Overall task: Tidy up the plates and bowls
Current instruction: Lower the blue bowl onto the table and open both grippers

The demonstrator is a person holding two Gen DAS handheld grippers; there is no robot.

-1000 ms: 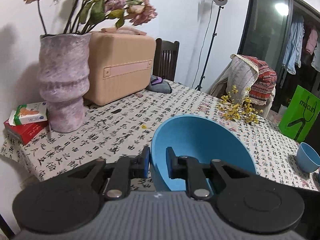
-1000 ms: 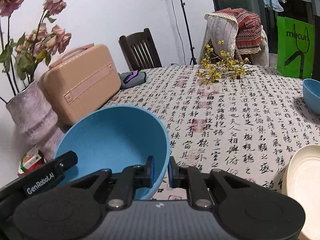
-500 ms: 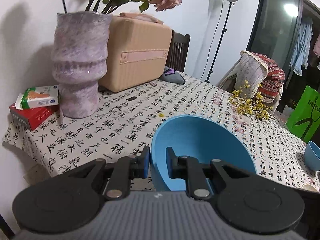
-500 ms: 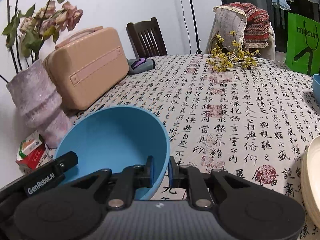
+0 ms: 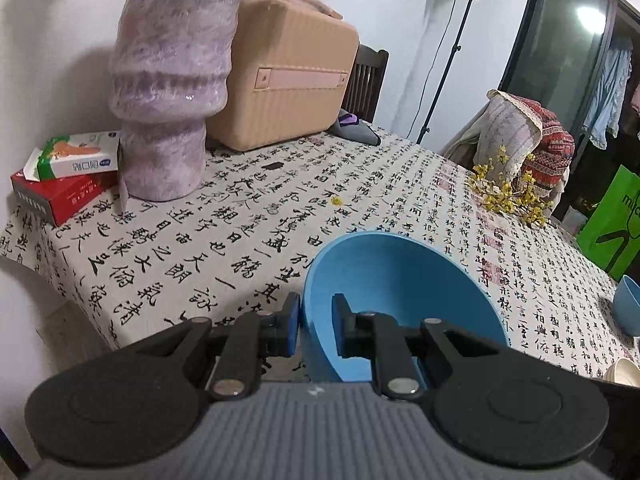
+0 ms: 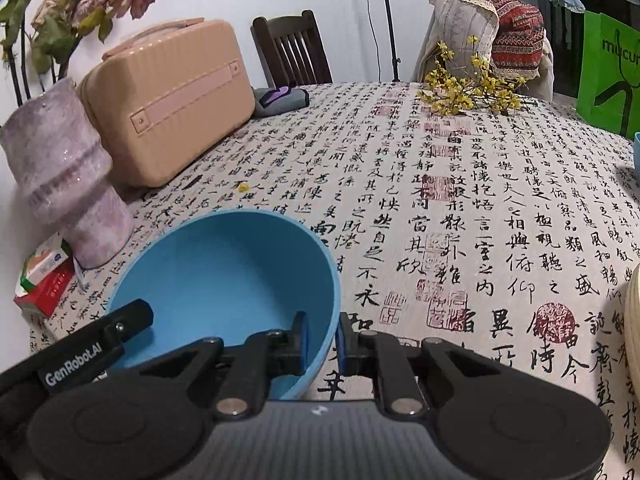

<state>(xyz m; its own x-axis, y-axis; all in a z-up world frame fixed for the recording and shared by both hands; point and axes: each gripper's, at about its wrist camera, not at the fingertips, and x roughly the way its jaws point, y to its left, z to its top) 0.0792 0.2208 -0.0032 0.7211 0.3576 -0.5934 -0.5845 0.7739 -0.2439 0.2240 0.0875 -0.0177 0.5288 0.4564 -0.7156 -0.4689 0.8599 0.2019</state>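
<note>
The 2 grippers share 1 load: the left gripper (image 5: 314, 330) pinches the near-left rim of the blue bowl (image 5: 400, 280), jaws nearly closed with only the wall between the pads, and the right gripper (image 6: 322, 338) clamps the rim on the other side the same way. The bowl hangs tilted above the patterned tablecloth (image 6: 460, 184) near the table's front corner, apparently not touching it — the purple vase (image 5: 172, 80) and tan case (image 5: 288, 76) stand well behind. The step in hand looks like carrying the bowl to a resting place (a second small blue bowl (image 5: 628, 308) sits far right). Done well, both hands should travel together, level the bowl first, and release only once its base rests flat.
</note>
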